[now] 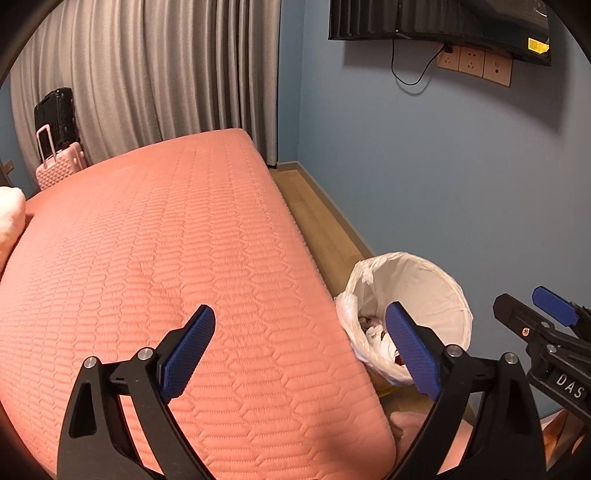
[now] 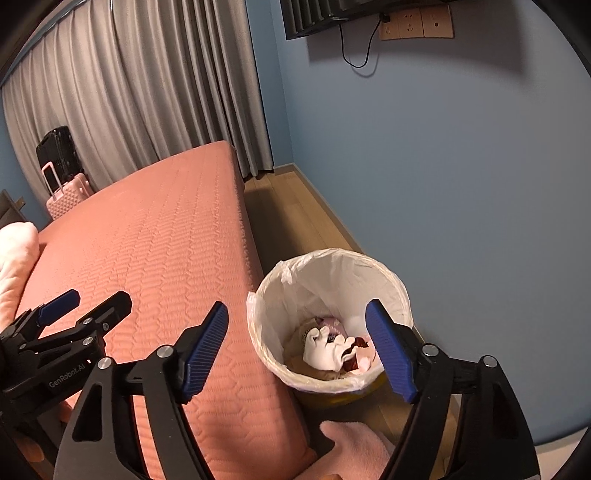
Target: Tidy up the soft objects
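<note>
A bin lined with a white bag (image 2: 332,280) (image 1: 417,280) stands on the floor beside the bed, holding several soft items, among them a white cloth (image 2: 325,349). My right gripper (image 2: 299,350) hangs open above the bin's near rim, nothing between its blue fingers (image 2: 388,354). My left gripper (image 1: 299,347) is open and empty over the pink quilted bed (image 1: 147,258) near its right edge. A pale pink fluffy blanket or pillow (image 2: 14,258) (image 1: 11,214) lies at the bed's left edge. In the right wrist view the left gripper (image 2: 74,306) shows at the lower left.
Pink fleece fabric (image 2: 354,446) lies low in front of the bin. A pink suitcase (image 1: 59,166) with a black one behind stands by the grey curtain (image 1: 147,74). Blue wall (image 2: 461,184), wood floor strip (image 1: 317,218), wall-mounted screen (image 1: 443,22) and sockets.
</note>
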A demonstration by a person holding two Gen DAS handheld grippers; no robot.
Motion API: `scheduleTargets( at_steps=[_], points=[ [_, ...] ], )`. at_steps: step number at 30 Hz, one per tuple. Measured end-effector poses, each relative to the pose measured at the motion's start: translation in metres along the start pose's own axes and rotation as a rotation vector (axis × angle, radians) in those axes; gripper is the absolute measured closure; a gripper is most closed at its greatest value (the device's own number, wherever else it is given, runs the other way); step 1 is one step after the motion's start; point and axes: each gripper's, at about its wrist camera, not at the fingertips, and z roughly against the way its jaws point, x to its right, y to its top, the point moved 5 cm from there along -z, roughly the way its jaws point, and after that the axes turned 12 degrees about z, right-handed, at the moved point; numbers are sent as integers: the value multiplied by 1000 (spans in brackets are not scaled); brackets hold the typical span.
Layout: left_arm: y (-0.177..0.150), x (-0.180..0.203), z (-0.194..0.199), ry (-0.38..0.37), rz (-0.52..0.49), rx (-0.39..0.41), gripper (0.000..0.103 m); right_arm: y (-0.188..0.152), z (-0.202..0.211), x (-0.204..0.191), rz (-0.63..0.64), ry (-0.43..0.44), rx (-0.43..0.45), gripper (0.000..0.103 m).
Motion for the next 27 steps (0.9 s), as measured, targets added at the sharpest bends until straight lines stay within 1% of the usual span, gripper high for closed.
scheduleTargets(
  at_steps=[1, 3, 4, 9, 12, 13, 14, 16, 22, 27],
  points=[
    [-2, -1, 0, 5, 1, 2, 11, -2, 0, 0, 2, -3, -3, 28],
    [-7, -5, 1, 11, 7, 6, 8, -7, 0, -2, 9, -13, -9, 20],
    [-9, -6, 0, 10, 8, 3, 9, -9, -1, -3, 14, -13, -10, 18],
    [-19, -10, -4, 30, -2, -16, 8, -17, -3, -3, 9, -31, -18, 18],
    [-23, -12, -4, 36, 5, -18, 8, -24, -5, 0, 15, -51, -28, 15],
    [-24, -13, -4, 37, 7, -20, 8, -26, -6, 1, 15, -52, -30, 8],
    [-25, -14, -4, 39, 9, -22, 8, -28, -7, 1, 10, -46, -33, 5],
    [-27, -15, -4, 45, 12, -24, 8, -32, -7, 2, 7, -41, -39, 5],
    [-32, -14, -5, 60, 5, -22, 8, -42, -7, 2, 20, -62, -33, 5],
    [-35, -13, -4, 69, 3, -17, 8, -44, -8, 2, 20, -61, -32, 5]
  ],
)
